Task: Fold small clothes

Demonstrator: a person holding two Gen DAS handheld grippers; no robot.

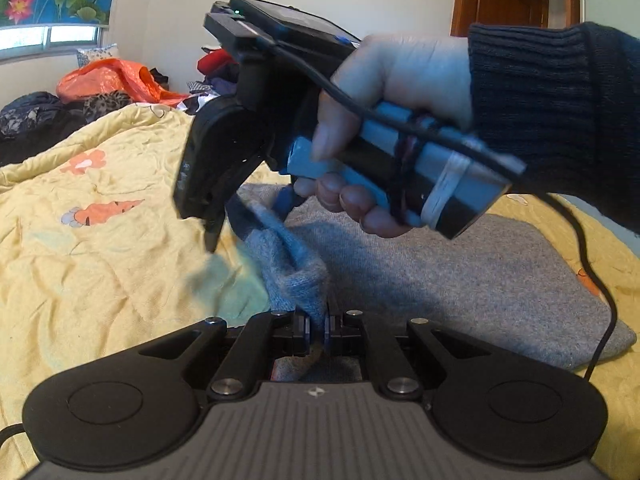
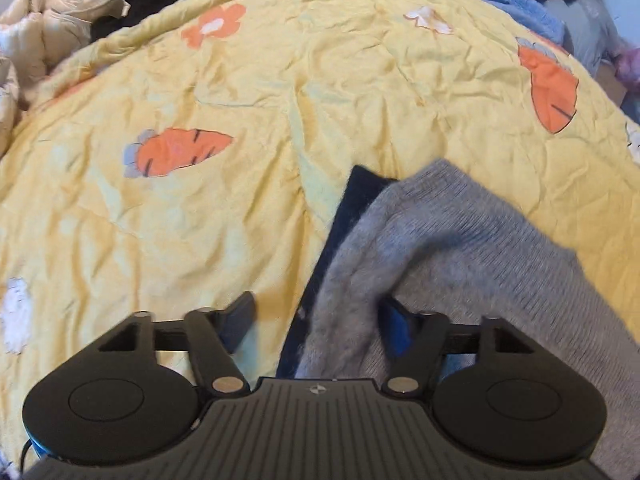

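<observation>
Fold is only partly done, by the look of it. Grey knit sweater (image 1: 460, 276) lies on the bed, on a yellow quilt (image 1: 100, 248) with carrot and flower prints. Most of the body is flat and spread; one part, probably a sleeve or side edge with a dark navy trim (image 2: 352, 208), is lifted off the quilt and not yet laid over the body. Left to do, I'd judge: bring that part across, then fold the body down and smooth it.

Left claw (image 1: 317, 330): pressed together, pinching a bunched bit of the grey knit, fabric pulled up taut into it. Right claw (image 2: 316, 320): spread about halfway, the sweater's edge between its fingers but no pad pressing on it in the right wrist view, so not gripping. Right hand (image 1: 392, 120) in a dark ribbed cuff holds that tool above the sweater.

Sweater looks soft, fuzzy, fairly thick, limp; drapes and wrinkles where lifted. Clothes pile (image 1: 100, 92) at the far end of the bed, untouched.
</observation>
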